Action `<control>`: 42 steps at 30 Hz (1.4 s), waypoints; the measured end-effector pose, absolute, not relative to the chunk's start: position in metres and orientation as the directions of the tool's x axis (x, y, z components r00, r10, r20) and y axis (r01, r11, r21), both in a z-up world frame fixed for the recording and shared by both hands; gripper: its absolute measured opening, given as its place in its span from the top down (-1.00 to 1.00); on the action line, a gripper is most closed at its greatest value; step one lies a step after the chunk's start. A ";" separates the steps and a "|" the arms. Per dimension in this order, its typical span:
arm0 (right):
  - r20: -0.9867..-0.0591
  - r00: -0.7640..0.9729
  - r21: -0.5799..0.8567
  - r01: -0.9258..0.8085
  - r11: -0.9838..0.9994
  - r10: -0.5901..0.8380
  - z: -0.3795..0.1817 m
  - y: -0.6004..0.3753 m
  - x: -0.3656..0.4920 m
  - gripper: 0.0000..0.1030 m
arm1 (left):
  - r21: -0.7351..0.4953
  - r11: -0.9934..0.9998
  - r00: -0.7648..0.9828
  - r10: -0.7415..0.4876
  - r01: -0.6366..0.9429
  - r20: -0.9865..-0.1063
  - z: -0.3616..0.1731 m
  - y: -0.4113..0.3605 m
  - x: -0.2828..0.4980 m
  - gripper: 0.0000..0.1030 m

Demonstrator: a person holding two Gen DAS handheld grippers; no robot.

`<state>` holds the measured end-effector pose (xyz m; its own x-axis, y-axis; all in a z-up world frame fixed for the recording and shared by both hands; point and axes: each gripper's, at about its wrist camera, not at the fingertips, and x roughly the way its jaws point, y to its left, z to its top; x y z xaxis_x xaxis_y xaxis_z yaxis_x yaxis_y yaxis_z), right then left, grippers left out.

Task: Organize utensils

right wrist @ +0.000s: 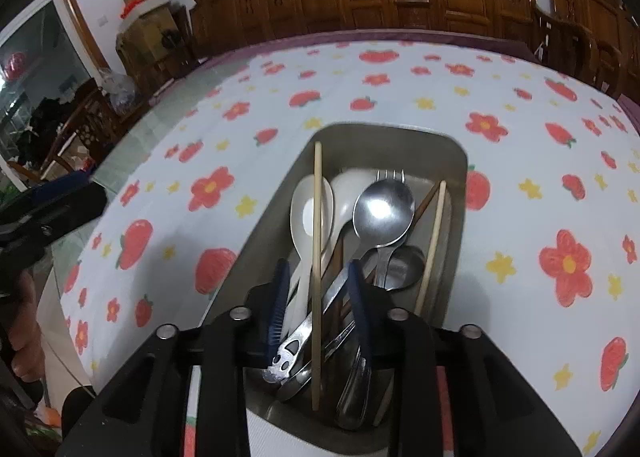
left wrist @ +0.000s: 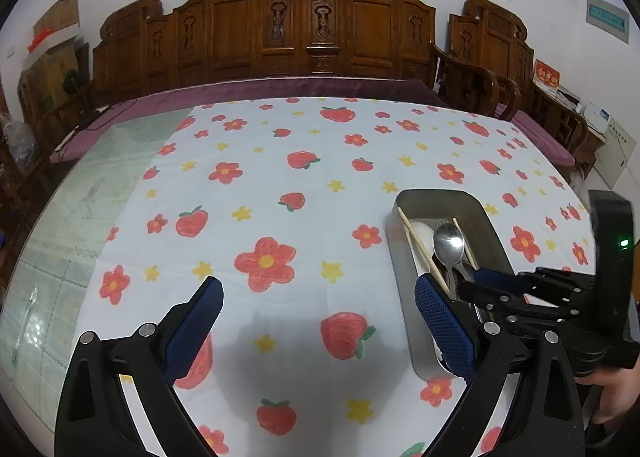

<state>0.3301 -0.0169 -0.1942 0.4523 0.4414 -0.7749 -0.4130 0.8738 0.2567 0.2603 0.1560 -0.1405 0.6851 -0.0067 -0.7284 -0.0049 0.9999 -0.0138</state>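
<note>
While the left gripper (left wrist: 318,307) gapes over bare tablecloth (left wrist: 280,185), the right gripper (right wrist: 318,269) straddles utensils (right wrist: 352,241) inside the tray (right wrist: 460,193), half-closed.

White tablecloth (left wrist: 280,185) with red flowers, strawberries, yellow stars; silver tray (right wrist: 456,161); blue-padded fingers (left wrist: 444,321).

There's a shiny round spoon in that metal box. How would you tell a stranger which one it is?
Start at the strawberry-and-flower tablecloth, then find the metal tray full of utensils under the right gripper. The metal spoon lies on top of the pile with its bowl facing up, just in front of the fork tines. Unlike the matte white spoons beside it, it gleams with a bright glare.
</note>
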 end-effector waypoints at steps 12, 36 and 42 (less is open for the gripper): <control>-0.674 0.619 0.141 -0.427 0.893 0.402 -0.129 -0.053 0.280 -0.13 | -0.003 1.000 0.731 -0.018 0.021 -0.682 -0.112 0.118 0.235 -0.85; -0.519 0.816 0.089 -0.245 0.965 0.255 -0.052 -0.173 0.144 -0.95 | -0.029 0.997 0.790 -0.075 0.072 -0.608 -0.062 0.028 0.123 -0.85; -0.493 0.836 0.097 -0.224 0.970 0.243 -0.039 -0.189 0.116 -0.95 | -0.035 0.997 0.808 -0.075 0.067 -0.585 -0.048 0.018 0.099 -0.85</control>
<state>0.1161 -0.1889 -0.0386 0.8358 0.2426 -0.4926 -0.2243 0.9697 0.0970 0.0989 0.0180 -0.0476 0.8079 -0.0750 -0.5845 0.0671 0.9971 -0.0352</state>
